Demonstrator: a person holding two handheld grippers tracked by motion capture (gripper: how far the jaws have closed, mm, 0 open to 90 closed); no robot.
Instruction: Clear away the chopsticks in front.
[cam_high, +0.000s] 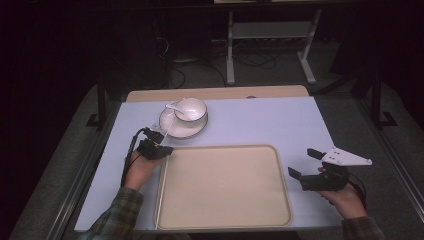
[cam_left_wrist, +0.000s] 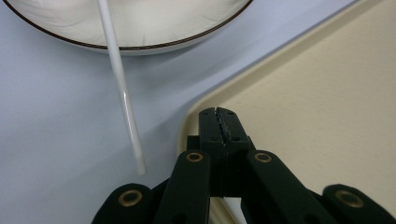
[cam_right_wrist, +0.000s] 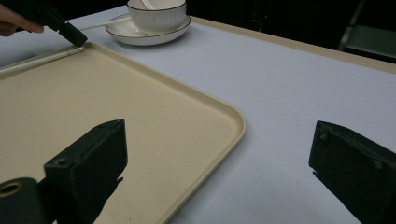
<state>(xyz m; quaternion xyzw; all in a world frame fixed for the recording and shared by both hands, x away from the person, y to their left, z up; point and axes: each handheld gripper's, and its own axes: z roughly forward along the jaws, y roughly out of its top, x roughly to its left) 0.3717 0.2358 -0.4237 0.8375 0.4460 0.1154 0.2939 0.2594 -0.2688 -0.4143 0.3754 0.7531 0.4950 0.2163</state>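
Observation:
My left gripper (cam_high: 164, 147) is shut with nothing between its jaws, its tips (cam_left_wrist: 219, 114) over the far left corner of a beige tray (cam_high: 225, 215). Just beyond it a thin white stick (cam_left_wrist: 122, 88) leans from the rim of a white plate (cam_high: 172, 131) down toward the table. On the plate sits a white bowl (cam_high: 191, 109) with a white spoon (cam_high: 173, 106) in it. To the right of the tray, my right gripper (cam_high: 301, 161) is open and holds nothing. In the right gripper view its jaws (cam_right_wrist: 217, 135) frame the tray's near corner and bare tabletop.
A pale blue-grey tabletop (cam_high: 270, 122) surrounds the tray (cam_right_wrist: 116, 102), with a wooden strip along the far edge. A pale thin line (cam_right_wrist: 44, 59) runs along the tray's left rim; stick or glare, I cannot tell. A metal stand (cam_high: 270, 35) is on the dark floor behind.

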